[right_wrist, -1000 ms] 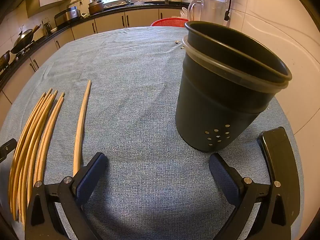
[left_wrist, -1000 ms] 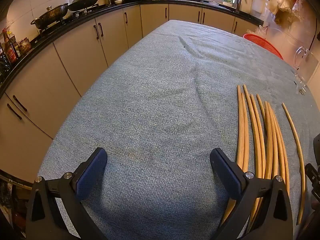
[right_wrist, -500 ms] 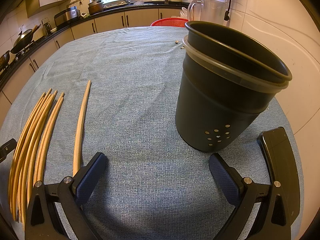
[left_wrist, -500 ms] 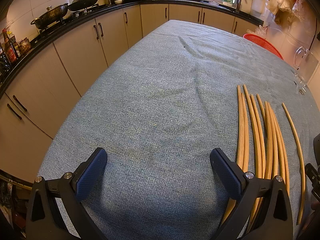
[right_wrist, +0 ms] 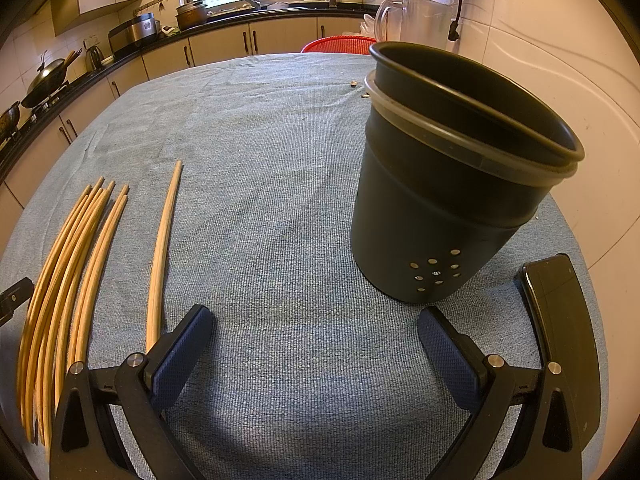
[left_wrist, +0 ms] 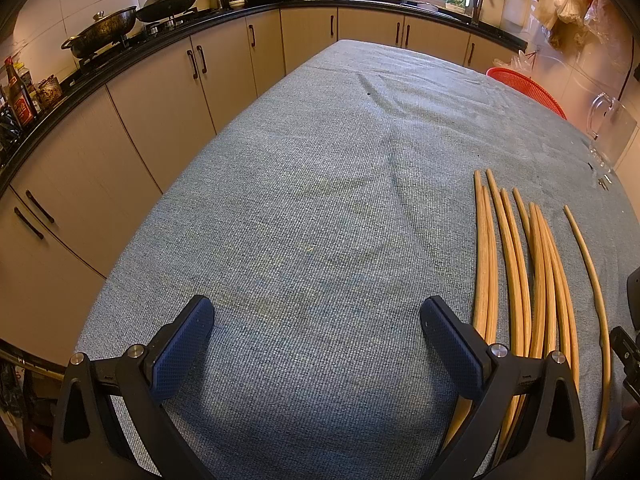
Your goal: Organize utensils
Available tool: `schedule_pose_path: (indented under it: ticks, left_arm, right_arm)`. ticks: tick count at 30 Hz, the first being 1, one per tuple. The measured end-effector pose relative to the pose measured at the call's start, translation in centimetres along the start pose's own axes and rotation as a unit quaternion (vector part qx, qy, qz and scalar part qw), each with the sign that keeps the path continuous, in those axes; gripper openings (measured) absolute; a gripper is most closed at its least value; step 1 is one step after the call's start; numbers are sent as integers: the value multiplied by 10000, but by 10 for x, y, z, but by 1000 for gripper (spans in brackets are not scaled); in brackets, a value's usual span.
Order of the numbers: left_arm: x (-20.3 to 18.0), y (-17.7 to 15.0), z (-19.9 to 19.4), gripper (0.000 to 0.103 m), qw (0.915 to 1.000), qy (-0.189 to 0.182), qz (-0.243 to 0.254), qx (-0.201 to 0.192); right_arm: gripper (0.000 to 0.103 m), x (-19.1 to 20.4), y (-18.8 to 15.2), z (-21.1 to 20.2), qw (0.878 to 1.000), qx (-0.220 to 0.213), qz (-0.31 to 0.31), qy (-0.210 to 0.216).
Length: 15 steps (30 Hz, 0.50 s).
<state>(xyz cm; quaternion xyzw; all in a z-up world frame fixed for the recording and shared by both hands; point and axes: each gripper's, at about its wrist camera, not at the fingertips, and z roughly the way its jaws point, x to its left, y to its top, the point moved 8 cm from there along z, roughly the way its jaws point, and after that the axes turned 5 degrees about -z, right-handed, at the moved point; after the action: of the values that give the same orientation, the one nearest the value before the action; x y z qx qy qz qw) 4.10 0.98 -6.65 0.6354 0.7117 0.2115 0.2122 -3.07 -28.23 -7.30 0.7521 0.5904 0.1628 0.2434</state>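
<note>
Several long wooden chopsticks lie side by side on the blue-grey tablecloth, right of my left gripper, which is open and holds nothing. One single chopstick lies apart, further right. In the right wrist view the bundle of chopsticks is at the left and the single chopstick runs down to the left finger. My right gripper is open and empty. A dark grey utensil holder with small drain holes stands upright just ahead and right of it.
A dark flat object lies at the table's right edge beside the holder. A red basket and a clear jug stand at the far right. Kitchen cabinets and a counter with pans run along the left.
</note>
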Motion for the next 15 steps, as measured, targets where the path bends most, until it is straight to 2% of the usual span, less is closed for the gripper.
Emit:
schedule_pose_path:
  ticks: [15]
  left_arm:
    - [1, 0, 0, 103, 10000, -1, -1, 1]
  right_arm:
    - [103, 1, 0, 0, 10000, -2, 22, 24]
